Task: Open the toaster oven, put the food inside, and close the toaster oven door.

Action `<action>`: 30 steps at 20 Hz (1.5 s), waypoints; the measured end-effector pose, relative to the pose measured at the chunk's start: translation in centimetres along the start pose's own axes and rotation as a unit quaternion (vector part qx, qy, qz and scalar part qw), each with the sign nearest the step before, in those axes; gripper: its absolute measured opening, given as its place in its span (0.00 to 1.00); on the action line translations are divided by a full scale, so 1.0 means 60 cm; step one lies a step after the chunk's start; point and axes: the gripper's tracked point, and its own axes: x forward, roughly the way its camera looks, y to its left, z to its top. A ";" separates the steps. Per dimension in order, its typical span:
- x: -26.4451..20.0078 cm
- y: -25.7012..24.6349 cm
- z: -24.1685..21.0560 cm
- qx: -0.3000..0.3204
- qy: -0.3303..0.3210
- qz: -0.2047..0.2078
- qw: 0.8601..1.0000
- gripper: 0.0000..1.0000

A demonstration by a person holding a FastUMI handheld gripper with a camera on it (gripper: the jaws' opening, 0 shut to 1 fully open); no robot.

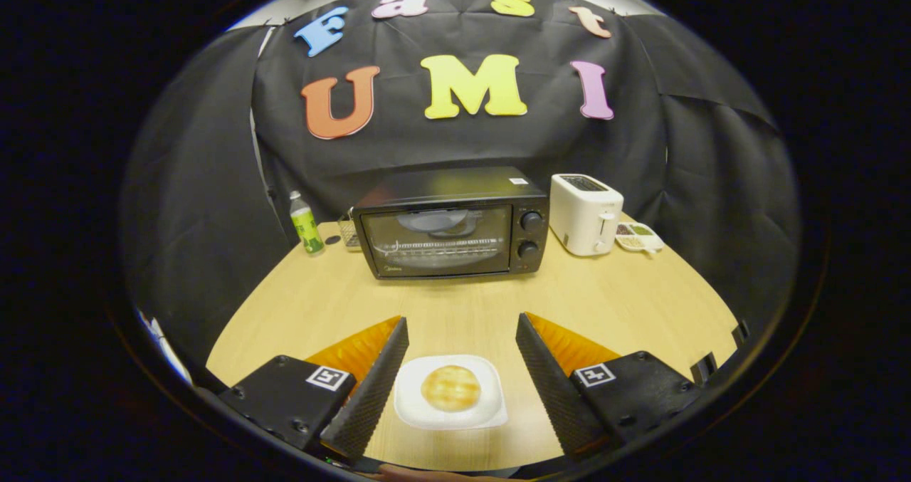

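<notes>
Food, a round toasted bun with no long axis to speak of, is sitting on a white plate between your claw's fingers, which you are holding spread wide, touching neither. Well beyond the fingertips, the toaster oven is facing you square-on across the wooden table, its door shut.

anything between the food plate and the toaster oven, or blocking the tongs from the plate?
The tongs are open with the plate and bun between them, nothing blocking. The table ahead shows bare up to the toaster oven; only its shut door bars the way in.
</notes>
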 end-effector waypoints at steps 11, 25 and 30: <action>0.145 0.044 0.101 -0.008 -0.004 0.026 1.000 1.00; 0.323 0.092 0.179 -0.018 -0.014 0.059 0.998 1.00; 0.347 0.083 0.188 -0.034 -0.023 0.030 0.999 1.00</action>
